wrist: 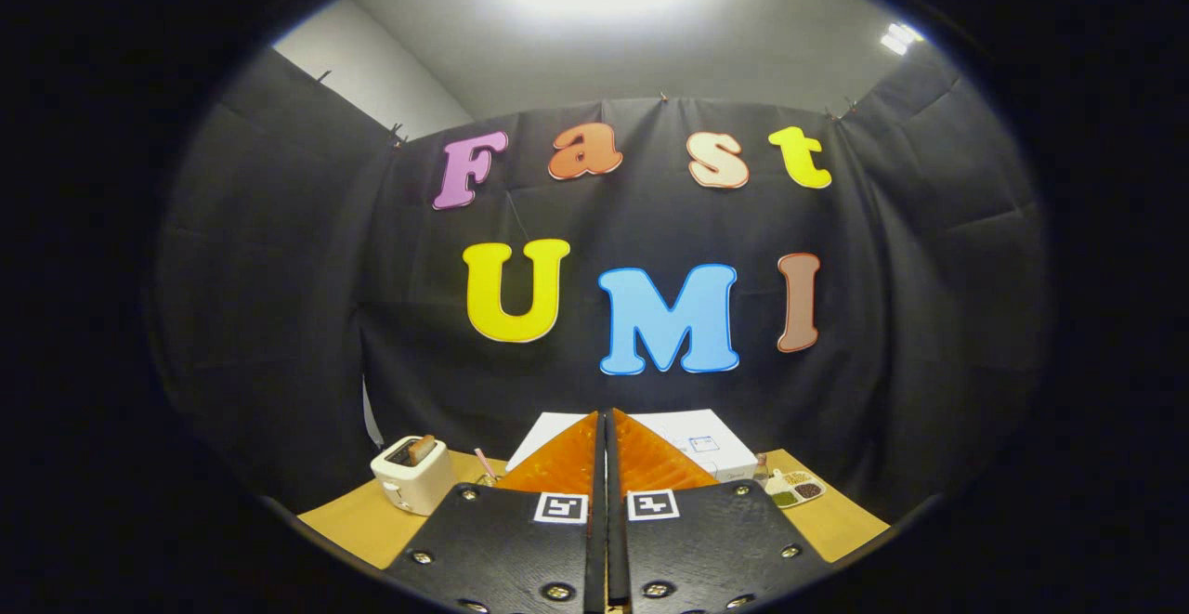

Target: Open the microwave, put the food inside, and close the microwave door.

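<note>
My gripper [606, 421] is held high above the wooden table [358, 521], its two fingers pressed together with nothing between them. Beyond and below the fingertips stands the white microwave [692, 442], seen from above; its top shows and the fingers hide its middle. I cannot see its door from here. A small white plate of food [795, 488] with green and dark portions sits on the table to the right of the microwave.
A white toaster [413, 473] with a slice of bread in it stands on the table left of the microwave. A glass with a pink straw [485, 467] is between toaster and microwave. Black cloth walls close the booth behind and at both sides.
</note>
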The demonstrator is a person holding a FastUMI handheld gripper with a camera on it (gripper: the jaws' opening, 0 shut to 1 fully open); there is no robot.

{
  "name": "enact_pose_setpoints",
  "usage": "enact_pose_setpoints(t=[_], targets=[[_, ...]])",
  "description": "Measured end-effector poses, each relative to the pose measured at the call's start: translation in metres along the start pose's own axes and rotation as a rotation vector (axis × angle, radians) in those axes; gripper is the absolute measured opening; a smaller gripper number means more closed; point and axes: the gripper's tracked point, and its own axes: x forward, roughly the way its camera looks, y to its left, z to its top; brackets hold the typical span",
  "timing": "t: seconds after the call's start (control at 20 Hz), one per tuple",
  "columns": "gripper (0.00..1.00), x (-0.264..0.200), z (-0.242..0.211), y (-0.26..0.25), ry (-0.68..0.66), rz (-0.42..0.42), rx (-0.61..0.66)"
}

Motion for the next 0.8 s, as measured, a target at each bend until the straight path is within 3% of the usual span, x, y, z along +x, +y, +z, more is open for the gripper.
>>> enact_pose_setpoints(t=[0.25,0.55,0.75,0.8], targets=[[0.02,-0.012,0.065,0.014,-0.046,-0.011,0.006],[0.05,-0.014,0.107,0.023,-0.080,-0.037,0.030],[0.97,-0.020,0.112,0.032,-0.124,-0.047,0.034],[0.98,-0.024,0.110,0.033,-0.130,-0.047,0.015]])
